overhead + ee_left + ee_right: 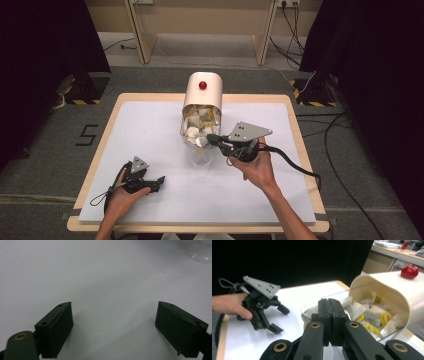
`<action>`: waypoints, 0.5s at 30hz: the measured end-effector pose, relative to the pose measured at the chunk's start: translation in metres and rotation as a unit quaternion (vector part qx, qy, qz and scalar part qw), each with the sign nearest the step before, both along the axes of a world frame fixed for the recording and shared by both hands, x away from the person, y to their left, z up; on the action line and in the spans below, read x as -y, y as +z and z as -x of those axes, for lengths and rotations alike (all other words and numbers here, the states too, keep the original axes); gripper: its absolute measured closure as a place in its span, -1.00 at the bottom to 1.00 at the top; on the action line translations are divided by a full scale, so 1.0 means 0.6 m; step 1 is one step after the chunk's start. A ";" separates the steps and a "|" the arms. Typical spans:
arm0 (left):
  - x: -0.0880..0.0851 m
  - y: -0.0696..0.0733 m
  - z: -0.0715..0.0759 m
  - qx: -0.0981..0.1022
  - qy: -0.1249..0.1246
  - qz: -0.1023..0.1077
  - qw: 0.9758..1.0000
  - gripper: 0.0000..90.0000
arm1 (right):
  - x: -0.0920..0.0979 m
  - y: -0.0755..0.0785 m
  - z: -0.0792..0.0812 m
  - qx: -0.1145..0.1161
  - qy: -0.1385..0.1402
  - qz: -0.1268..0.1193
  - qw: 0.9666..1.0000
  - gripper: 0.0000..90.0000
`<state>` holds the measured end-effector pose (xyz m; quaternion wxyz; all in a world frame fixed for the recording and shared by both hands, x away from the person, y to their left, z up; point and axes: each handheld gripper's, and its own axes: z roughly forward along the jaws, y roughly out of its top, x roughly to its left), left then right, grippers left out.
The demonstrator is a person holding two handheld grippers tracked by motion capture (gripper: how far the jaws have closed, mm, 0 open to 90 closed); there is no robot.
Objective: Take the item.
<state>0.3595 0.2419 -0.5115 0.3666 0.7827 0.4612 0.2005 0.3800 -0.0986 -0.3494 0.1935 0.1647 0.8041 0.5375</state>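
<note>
A cream canister (pixel 202 95) with a red knob (pixel 202 85) lies on its side at the table's back centre, its open mouth facing me and stuffed with tea bags (pixel 200 120). A clear cup (pixel 201 162) stands just in front of it. My right gripper (pixel 210 138) hovers at the canister's mouth above the cup, jaws pressed together (pixel 329 302). A white tea bag (pixel 201 142) sits right at its tip, and whether it is pinched is unclear. My left gripper (pixel 157 184) rests at the front left, open with nothing between its jaws (pixel 114 307).
A white mat (pixel 150 130) covers the wooden table (pixel 100 150). In the right gripper view, the left gripper (pixel 280 319) and its hand sit beyond the cup (pixel 308 312). The cup's rim (pixel 200 251) shows at the top right of the left gripper view.
</note>
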 end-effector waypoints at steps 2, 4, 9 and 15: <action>0.000 0.000 0.000 0.000 0.000 0.000 1.000 -0.70 | -0.001 -0.007 0.001 -0.002 -0.002 0.006 1.000 0.98; 0.000 0.000 0.000 0.000 0.000 0.000 1.000 -0.70 | -0.001 -0.011 0.001 -0.003 -0.002 0.007 1.000 0.98; 0.000 0.000 0.000 0.000 0.000 0.000 1.000 -0.70 | -0.003 -0.029 0.002 -0.008 -0.004 0.018 1.000 0.98; 0.000 0.000 0.000 0.000 0.000 0.000 1.000 -0.70 | -0.010 -0.040 0.007 -0.005 -0.003 0.035 0.999 0.98</action>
